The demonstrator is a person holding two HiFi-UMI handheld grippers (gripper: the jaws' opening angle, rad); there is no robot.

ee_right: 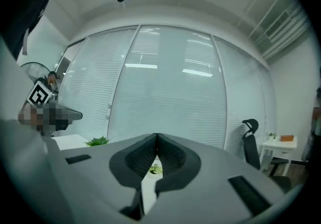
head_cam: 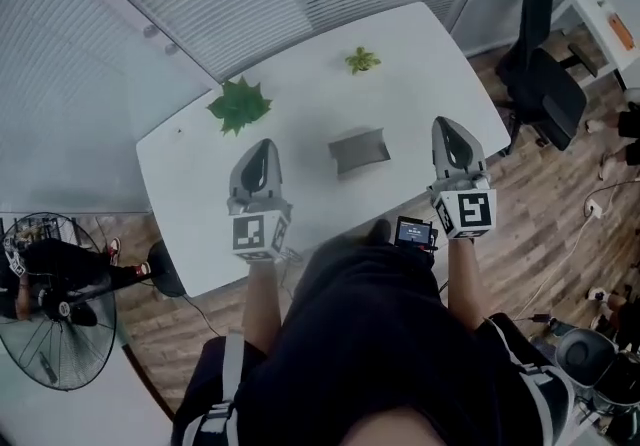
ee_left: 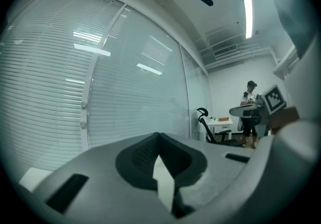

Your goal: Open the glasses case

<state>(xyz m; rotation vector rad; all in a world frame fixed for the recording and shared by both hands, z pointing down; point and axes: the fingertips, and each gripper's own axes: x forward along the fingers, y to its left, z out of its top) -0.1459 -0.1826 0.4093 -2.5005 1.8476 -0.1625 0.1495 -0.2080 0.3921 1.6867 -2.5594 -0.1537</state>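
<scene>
Grey glasses case (head_cam: 359, 150) lies on the white table (head_cam: 300, 104), between the two raised grippers and touched by neither; the left gripper (head_cam: 262, 152) and the right gripper (head_cam: 452, 129) each have jaws pressed together, holding nothing

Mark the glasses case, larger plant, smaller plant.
glasses case (head_cam: 358, 150): head view, middle of its top.
larger plant (head_cam: 239, 105): head view, centre of its leaves.
smaller plant (head_cam: 361, 60): head view, centre of its leaves.

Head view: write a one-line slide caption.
Left gripper and right gripper shut and empty above the white table, grey glasses case lying between them.
</scene>
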